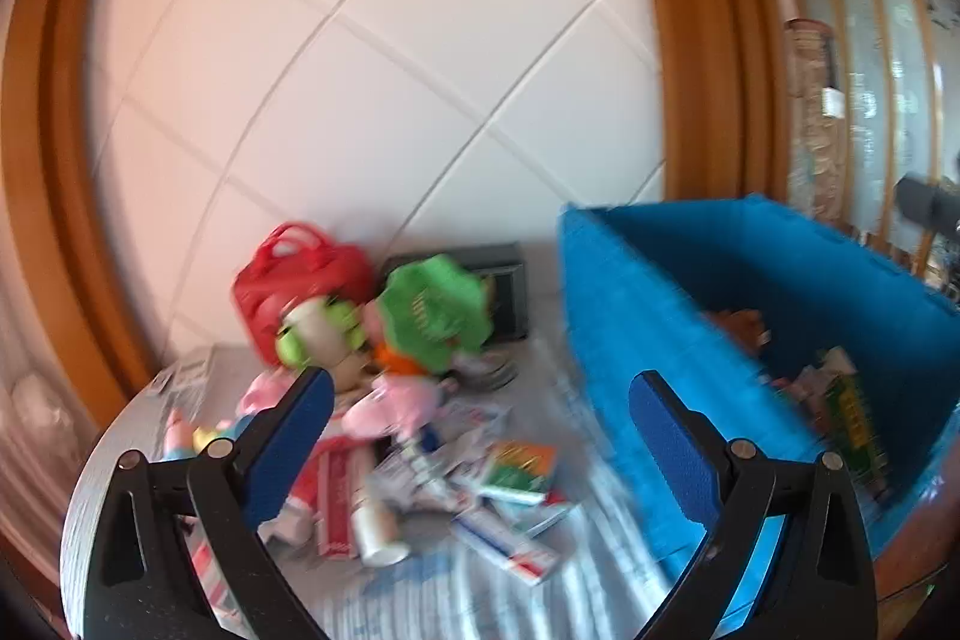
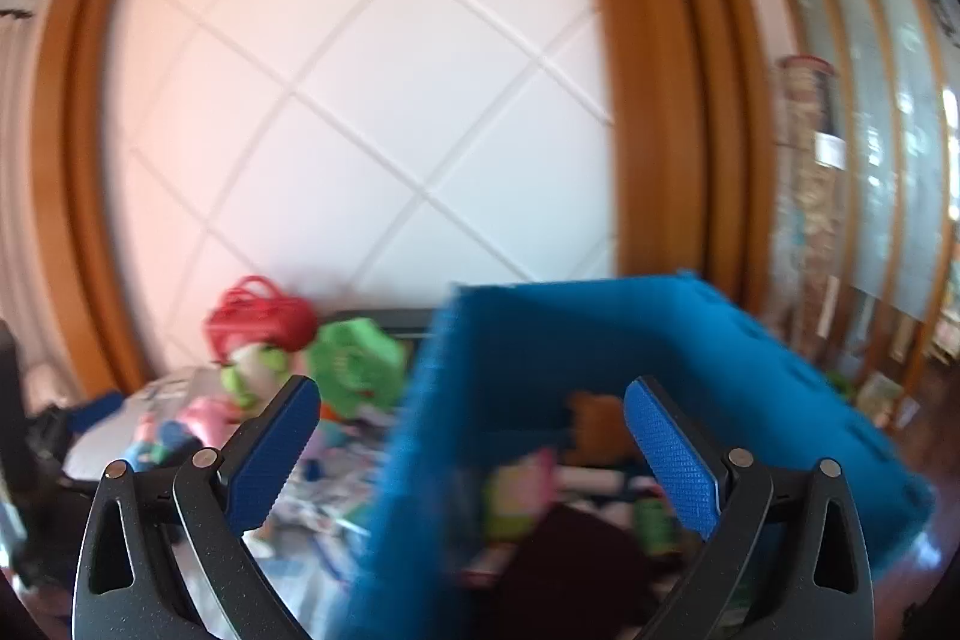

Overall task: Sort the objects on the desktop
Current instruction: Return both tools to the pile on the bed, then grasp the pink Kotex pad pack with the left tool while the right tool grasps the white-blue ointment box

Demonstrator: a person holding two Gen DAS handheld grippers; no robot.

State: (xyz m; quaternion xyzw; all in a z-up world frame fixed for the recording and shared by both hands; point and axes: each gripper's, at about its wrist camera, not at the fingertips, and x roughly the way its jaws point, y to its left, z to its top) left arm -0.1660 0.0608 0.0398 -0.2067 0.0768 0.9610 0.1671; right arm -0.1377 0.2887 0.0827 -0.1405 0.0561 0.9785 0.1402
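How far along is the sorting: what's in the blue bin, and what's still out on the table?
Partly done. The blue bin already holds several items, too blurred to name. Nothing is in hand: the left gripper and right gripper both stand open and empty. Left: plush toys, a red bag and small boxes on the table.

A striped tablecloth carries scattered boxes and plush toys at lower centre, a blue bin at right.
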